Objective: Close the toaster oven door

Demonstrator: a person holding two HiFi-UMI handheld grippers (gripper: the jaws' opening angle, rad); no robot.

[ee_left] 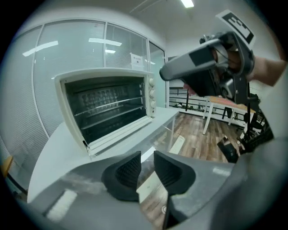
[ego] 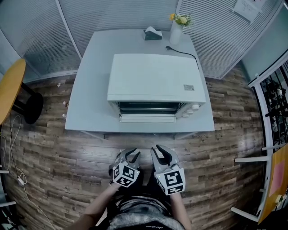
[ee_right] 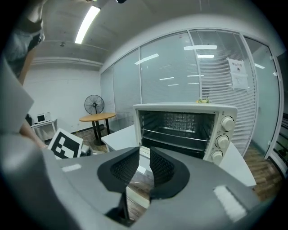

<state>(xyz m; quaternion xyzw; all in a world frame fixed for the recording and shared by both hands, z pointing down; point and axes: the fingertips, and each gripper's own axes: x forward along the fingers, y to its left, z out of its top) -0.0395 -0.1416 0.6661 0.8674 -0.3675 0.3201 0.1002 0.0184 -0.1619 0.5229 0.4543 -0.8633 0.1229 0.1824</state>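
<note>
1. A pale grey table [ego: 90, 94] stands on a wood-plank floor [ego: 58, 175].
2. At its far edge, a white vase [ego: 175, 34] holds yellow flowers [ego: 181, 19], and a dark tissue box [ego: 152, 34] sits near it.
3. A round yellow table [ego: 10, 87] stands to the left.
4. A pedestal fan [ee_right: 94, 107] stands behind that round table.
5. A paper notice [ego: 248, 7] hangs on the glass wall.

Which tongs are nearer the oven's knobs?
Right. The right tongs hover in front of the knobs, slightly left; the left tongs sit farther left, before the open door.
</note>
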